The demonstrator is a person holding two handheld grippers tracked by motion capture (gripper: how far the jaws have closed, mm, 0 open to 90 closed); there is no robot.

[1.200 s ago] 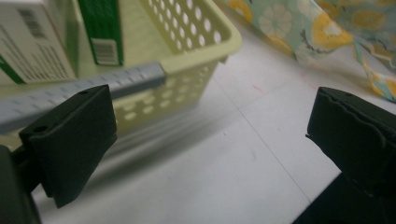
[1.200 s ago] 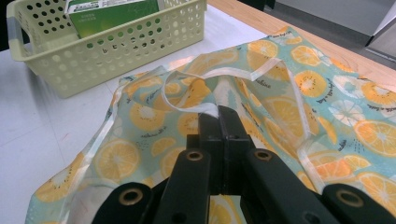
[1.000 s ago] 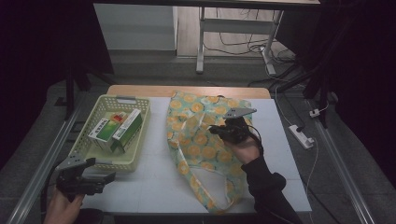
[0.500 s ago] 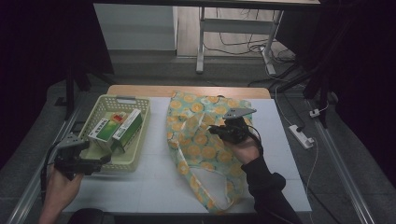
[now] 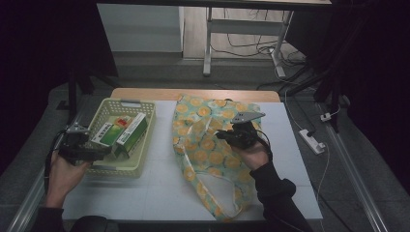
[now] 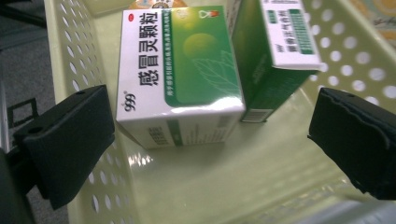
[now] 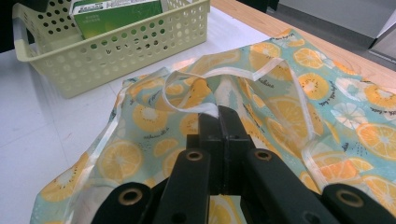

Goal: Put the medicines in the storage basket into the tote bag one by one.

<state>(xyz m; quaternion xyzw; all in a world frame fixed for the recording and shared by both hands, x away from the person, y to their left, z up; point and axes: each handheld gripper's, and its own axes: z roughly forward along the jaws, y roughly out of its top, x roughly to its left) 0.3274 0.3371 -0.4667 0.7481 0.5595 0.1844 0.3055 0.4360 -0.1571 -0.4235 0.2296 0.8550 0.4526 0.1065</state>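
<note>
From the high view, my right claw (image 5: 231,136) sits clamped on the lemon-print bag (image 5: 208,150) spread across the white counter (image 5: 159,193), while my left claw (image 5: 99,151) hovers at the near rim of the pale basket (image 5: 113,166). In the left gripper view my left claw stands wide open over the basket, framing the white-and-green medicine box (image 6: 180,74); the green box (image 6: 275,51) beside it is cut off at the top. In the right gripper view my shut jaws pinch the bag's white-trimmed edge (image 7: 205,109), hiding the pinched part.

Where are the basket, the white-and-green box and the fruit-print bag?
basket (image 5: 145,107): high view, far rim.
white-and-green box (image 6: 180,56): left gripper view, top face.
fruit-print bag (image 5: 208,145): high view, middle of the cloth.
</note>
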